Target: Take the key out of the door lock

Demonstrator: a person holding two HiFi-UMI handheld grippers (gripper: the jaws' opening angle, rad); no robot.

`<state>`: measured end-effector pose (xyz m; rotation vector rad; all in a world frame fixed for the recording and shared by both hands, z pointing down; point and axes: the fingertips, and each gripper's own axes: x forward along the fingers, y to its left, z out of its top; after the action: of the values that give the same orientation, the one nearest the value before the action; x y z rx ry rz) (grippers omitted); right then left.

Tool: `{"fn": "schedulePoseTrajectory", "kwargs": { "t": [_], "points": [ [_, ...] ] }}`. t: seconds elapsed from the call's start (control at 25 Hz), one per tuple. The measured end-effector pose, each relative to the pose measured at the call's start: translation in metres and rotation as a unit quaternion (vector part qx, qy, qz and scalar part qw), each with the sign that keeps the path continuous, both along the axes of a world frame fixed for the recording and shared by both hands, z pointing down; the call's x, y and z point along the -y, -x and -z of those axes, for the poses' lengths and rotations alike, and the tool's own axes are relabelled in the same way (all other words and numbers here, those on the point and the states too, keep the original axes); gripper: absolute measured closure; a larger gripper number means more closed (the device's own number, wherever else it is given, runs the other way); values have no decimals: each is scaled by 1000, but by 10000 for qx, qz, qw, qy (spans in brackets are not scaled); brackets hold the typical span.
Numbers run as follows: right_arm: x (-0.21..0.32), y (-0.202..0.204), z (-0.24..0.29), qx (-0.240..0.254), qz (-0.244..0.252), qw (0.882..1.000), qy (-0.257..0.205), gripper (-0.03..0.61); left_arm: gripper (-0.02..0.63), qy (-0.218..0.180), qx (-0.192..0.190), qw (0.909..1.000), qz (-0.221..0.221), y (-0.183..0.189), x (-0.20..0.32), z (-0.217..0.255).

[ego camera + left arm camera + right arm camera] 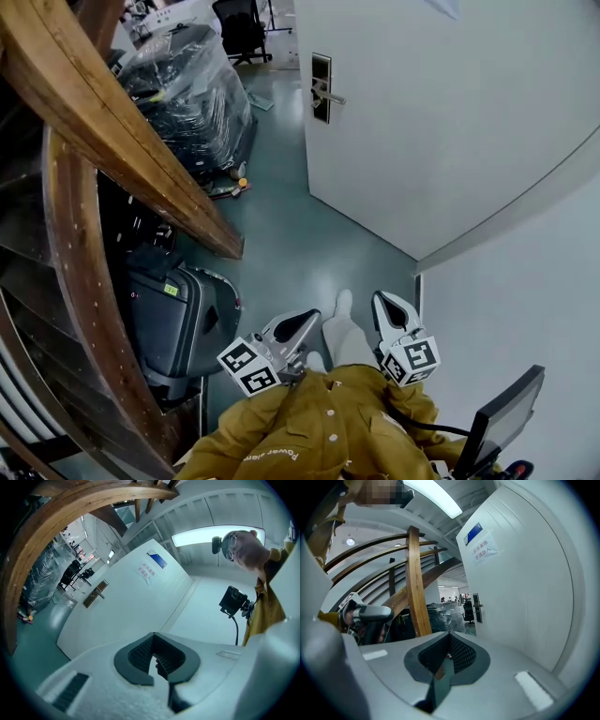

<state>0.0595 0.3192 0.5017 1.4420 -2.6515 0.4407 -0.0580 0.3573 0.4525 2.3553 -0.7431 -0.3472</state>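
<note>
Approach phase by my read: nothing's at the lock yet. Door stands ahead on the right, its lock plate w/ lever handle well apart from both tools. The key itself is too small to pick out; if it's in there, it sits on that plate under the handle. Both grippers hang low, close to the person's jacket. Left gripper has its jaws brought together at the tips, nothing between the pads, only floor and door showing past them. Right gripper is the same: tips meeting, empty, and its own view looks along the door face toward the plate. To do this well, walk in first and keep clear of the suitcase on the left. Pick one tool, prob. the right since it's nearer the door side, and spread its jaws before arriving. Come in square to the plate, below the handle. Pinch the key's head flat, turn it to the neutral position if needed, then pull straight out along its axis, no sideways twist.
</note>
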Motion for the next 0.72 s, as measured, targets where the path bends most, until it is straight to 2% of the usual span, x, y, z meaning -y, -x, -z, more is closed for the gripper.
{"fn": "schedulePoseTrajectory", "kwargs": {
  "t": [0.2, 0.36, 0.52, 0.72],
  "points": [
    [87, -2, -7, 29, -32, 10000, -44, 571, 614, -23, -14, 10000, -17, 0, 84, -5],
    [165, -17, -3, 4, 79, 10000, -31, 572, 614, 153, -24, 9999, 32, -17, 168, -10],
    [238, -39, 10, 113, 72, 9999, -62, 571, 614, -17, 123, 9999, -53, -41, 254, 9],
    [309, -51, 18, 71, 116, 9999, -71, 572, 614, -114, 243, 9996, 76, -44, 330, 18]
  ]
}}
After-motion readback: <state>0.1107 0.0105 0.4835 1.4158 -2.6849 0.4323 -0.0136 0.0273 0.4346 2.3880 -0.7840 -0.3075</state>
